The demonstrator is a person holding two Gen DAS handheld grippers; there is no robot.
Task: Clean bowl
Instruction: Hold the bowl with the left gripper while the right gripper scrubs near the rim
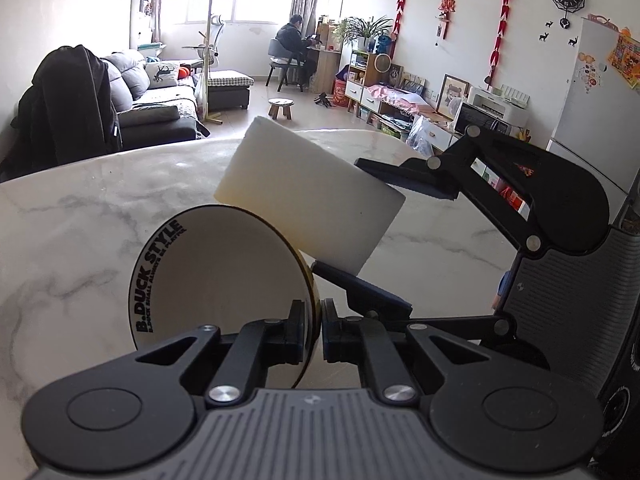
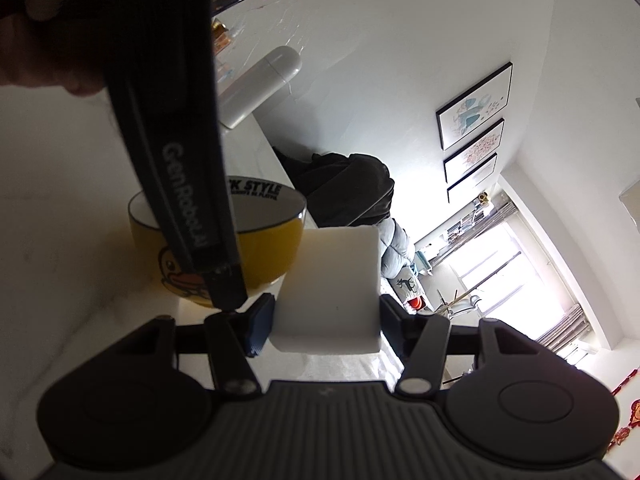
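In the left wrist view a bowl (image 1: 220,280), white inside with black "B.DUCK STYLE" lettering and yellow outside, is tipped on its side over the marble table (image 1: 80,220). My left gripper (image 1: 320,328) is shut on its rim. My right gripper (image 1: 336,214) comes in from the right, shut on a white sponge block (image 1: 312,200) that sits just behind the bowl's upper right edge. The right wrist view shows the sponge (image 2: 332,280) between the right gripper's (image 2: 326,320) pads, beside the bowl's yellow wall (image 2: 272,248). Whether sponge and bowl touch I cannot tell.
The left tool's dark housing (image 2: 180,184) crosses in front of the bowl, with a hand (image 2: 40,40) above it. A white flask (image 2: 260,80) stands on the table beyond the bowl. A dark jacket on a chair (image 1: 68,100) is past the table's far edge.
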